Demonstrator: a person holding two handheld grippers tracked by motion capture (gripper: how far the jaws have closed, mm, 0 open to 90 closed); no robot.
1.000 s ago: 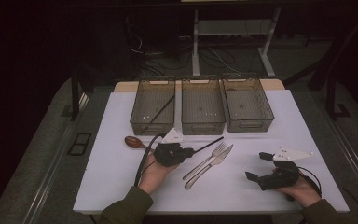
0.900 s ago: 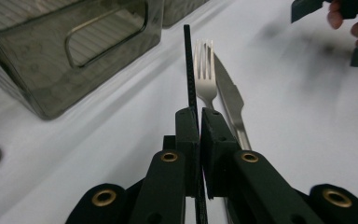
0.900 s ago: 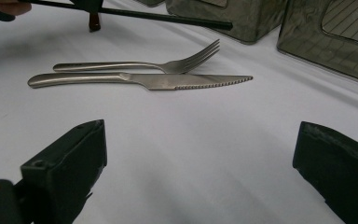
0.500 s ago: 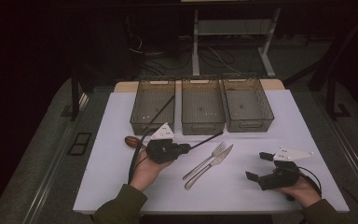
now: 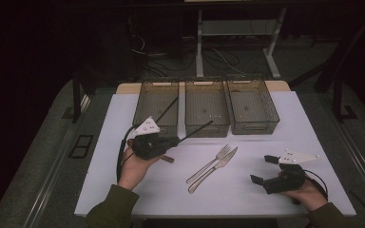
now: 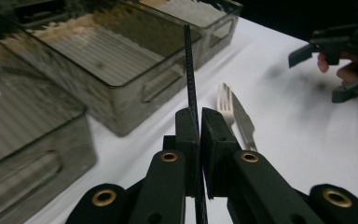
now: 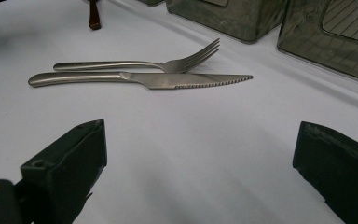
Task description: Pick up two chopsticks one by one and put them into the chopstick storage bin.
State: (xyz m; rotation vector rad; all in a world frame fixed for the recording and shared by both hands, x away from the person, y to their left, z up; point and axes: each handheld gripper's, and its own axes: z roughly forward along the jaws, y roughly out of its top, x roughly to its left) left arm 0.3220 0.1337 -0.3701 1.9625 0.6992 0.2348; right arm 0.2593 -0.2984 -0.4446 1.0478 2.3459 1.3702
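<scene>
While the left claw (image 6: pixel 199 135) is clamped on a black chopstick (image 6: pixel 189 70) lifted over the worktop (image 5: pixel 247 199), tip toward the middle bin (image 5: pixel 206 128), the carrying step looks underway. Next probably calls for dropping it beside the chopstick in the left bin (image 5: pixel 145 102). The right claw (image 7: pixel 200 177) rests wide open, empty, near fork (image 7: pixel 135 64) and knife (image 7: pixel 140 79).

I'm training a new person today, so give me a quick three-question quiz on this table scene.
1. True or false: the left gripper is shut on a thin black stick.
2. Which lie side by side on the white table? A) fork and knife B) two spoons C) cup and plate
3. How many clear bins stand along the far edge?

Key: 1 true; 2 A; 3 three, the left bin, middle bin and right bin.
</scene>
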